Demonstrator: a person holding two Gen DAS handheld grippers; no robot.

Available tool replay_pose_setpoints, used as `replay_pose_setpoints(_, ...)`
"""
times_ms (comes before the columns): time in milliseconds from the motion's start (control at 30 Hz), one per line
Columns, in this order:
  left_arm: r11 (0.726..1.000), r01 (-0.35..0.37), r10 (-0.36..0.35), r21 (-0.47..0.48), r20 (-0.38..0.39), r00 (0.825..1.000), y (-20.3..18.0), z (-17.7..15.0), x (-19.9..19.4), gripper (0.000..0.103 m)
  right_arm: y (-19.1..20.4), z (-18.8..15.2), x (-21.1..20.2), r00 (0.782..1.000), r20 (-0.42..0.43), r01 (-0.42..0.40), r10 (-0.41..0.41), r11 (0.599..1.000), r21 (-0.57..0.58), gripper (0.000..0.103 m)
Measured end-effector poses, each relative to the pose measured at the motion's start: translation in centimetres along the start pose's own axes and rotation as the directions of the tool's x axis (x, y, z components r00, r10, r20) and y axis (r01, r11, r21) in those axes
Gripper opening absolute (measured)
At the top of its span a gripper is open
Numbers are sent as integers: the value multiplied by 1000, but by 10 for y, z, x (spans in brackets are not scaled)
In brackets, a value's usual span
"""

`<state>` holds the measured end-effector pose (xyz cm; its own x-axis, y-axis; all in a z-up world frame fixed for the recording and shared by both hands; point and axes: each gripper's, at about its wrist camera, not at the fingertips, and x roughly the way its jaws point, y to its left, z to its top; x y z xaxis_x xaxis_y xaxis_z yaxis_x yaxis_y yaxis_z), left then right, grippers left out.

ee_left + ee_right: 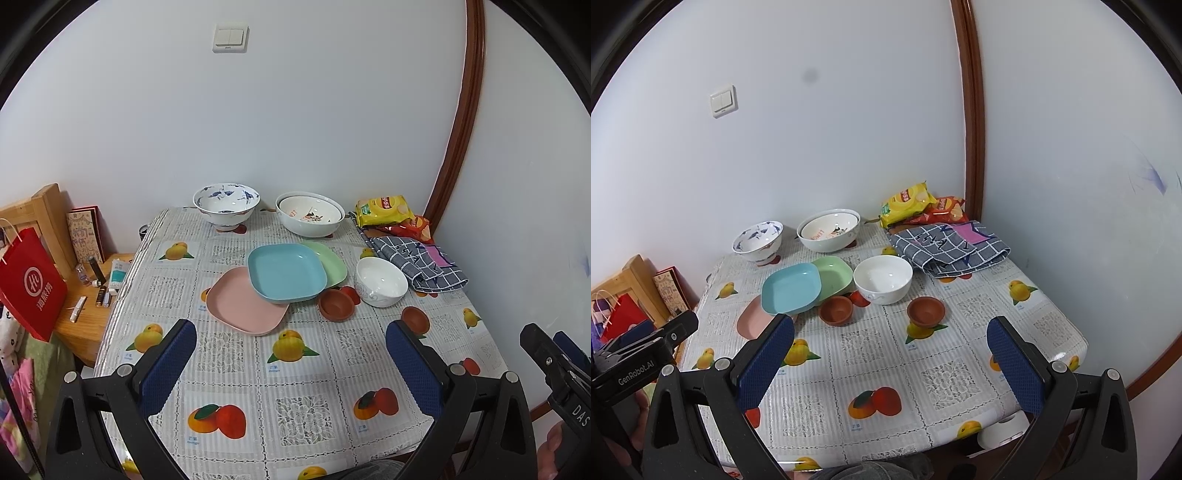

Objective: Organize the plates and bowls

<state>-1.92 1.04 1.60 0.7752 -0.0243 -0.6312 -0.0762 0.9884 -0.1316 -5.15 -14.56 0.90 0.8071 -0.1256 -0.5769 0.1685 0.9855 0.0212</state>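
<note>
The counter is being viewed from above its near edge by both wrist cameras, each looking forward between its own fingers toward the far wall corner. The left view is being taken nearer the left edge, the right view nearer the right edge. The whole counter top is being shared by both.

Even, soft indoor light, sharp focus, strong fisheye bending and black corners.
</note>
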Motion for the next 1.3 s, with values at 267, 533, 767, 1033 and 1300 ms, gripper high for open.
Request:
replay_pose_setpoints(267, 1000, -2, 2, 2, 3, 1000, 1, -2, -2, 103, 0, 0, 0, 1000, 1, -2, 2, 1000, 1, 103)
replay_pose_setpoints(533, 1000, -1, 1, 4, 6, 1000, 0, -1, -2, 103, 2, 1, 1, 1000, -3, -4, 4, 1000, 6, 103)
replay_pose_setpoints(767, 1000, 1, -2, 10, 7, 1000, 1, 1, 0, 103, 3, 3, 5, 1000, -3, -11, 11, 1000, 13, 103)
replay_pose_setpoints(1033, 1000, -2, 1, 26, 15, 1000, 0, 8, 5, 103, 11, 8, 11, 1000, 0, -27, 27, 1000, -1, 103)
replay_pose_setpoints(1300, 999, -15, 14, 35, 33, 999, -2, 12, 4, 103, 21, 18, 16, 999, 20, -36, 37, 999, -28, 103)
